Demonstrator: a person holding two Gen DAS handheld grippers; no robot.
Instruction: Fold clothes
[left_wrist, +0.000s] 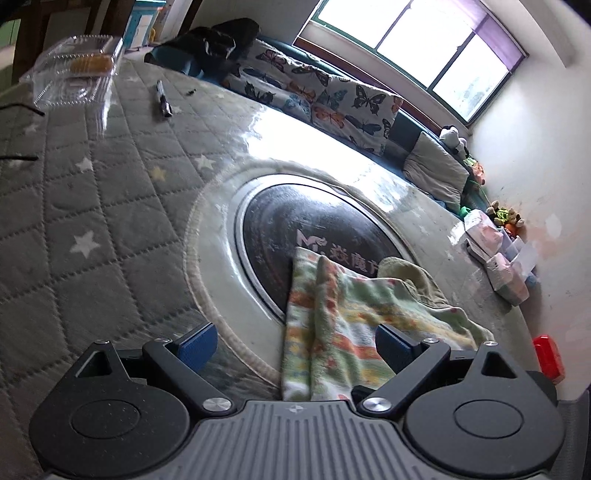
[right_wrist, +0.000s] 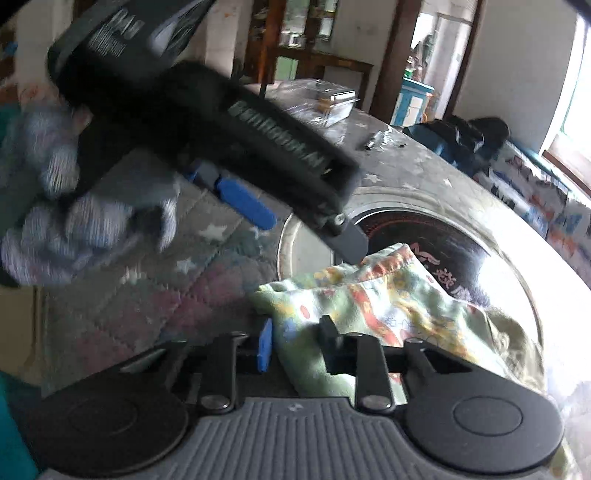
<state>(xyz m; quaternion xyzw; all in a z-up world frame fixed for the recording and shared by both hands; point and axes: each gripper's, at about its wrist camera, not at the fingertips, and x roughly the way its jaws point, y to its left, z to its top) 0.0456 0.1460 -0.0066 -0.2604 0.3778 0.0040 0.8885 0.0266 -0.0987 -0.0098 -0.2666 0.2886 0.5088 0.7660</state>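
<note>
1. Spreading across both views, a grey quilted cover with stars (left_wrist: 85, 206) lies over the surface, and a round black cooktop with a silver ring (left_wrist: 280, 225) is set into its middle.
2. Lying partly over the near right of that cooktop is the green, orange and yellow patterned garment (left_wrist: 332, 325), crumpled and partly doubled over.
3. Hovering just above the near edge of the garment, the left gripper (left_wrist: 295, 345) has its jaws spread wide, with the cloth between them but not pressed.
4. Down at the near left corner of the garment, the right gripper (right_wrist: 295, 347) has its jaws drawn close, pinching a fold of the cloth.
5. Far left on the surface sits a clear plastic box (left_wrist: 74, 70); a small dark object (left_wrist: 163, 99) lies near it.
</note>
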